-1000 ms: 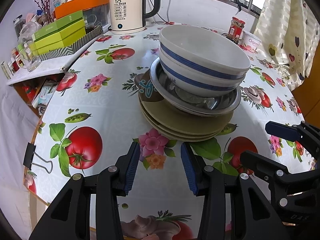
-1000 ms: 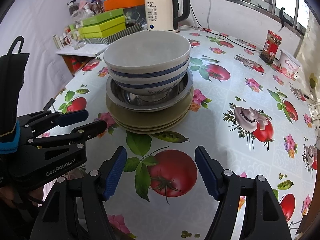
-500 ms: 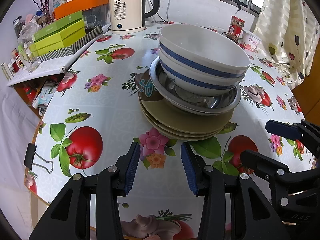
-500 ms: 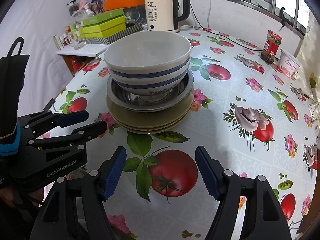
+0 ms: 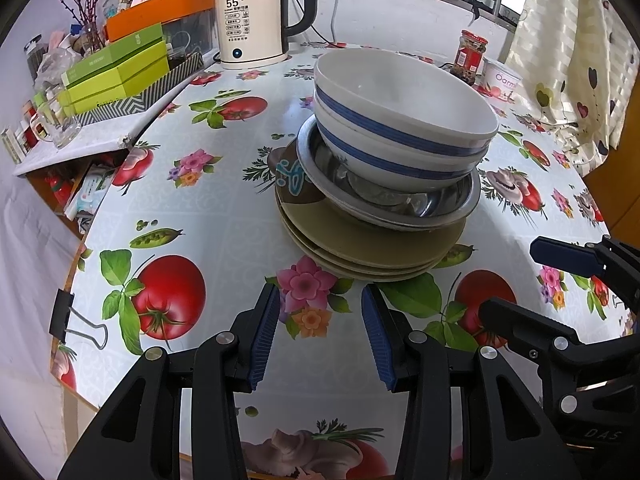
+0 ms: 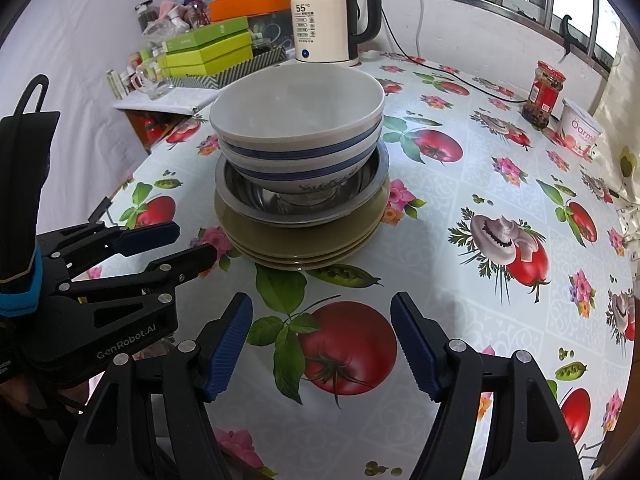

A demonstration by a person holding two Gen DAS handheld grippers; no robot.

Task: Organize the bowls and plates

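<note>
One pile stands mid-table. Two nested white bowls with blue stripes point(image 5: 400, 120) point(image 6: 296, 120) sit in a steel dish point(image 5: 440, 204) point(image 6: 248, 196). Under it lie three olive plates point(image 5: 360, 244) point(image 6: 300, 248). My left gripper point(image 5: 320, 296) hovers over the cloth just short of the plates' near rim, open, with nothing between its blue pads. In the right wrist view the left gripper point(image 6: 194, 242) is beside the pile's left edge. My right gripper point(image 6: 322, 304) is open and empty over a printed tomato, a little back from the plates. It also shows low at the right, right gripper point(image 5: 512, 276).
The round table point(image 5: 224, 208) wears a flowery plastic cloth held by a binder clip point(image 5: 64, 316) at its left edge. At the back stand a kettle point(image 5: 252, 20), a red-lidded jar point(image 5: 470, 56) and a yoghurt tub point(image 5: 500, 80). Green boxes point(image 5: 116, 68) crowd a side shelf.
</note>
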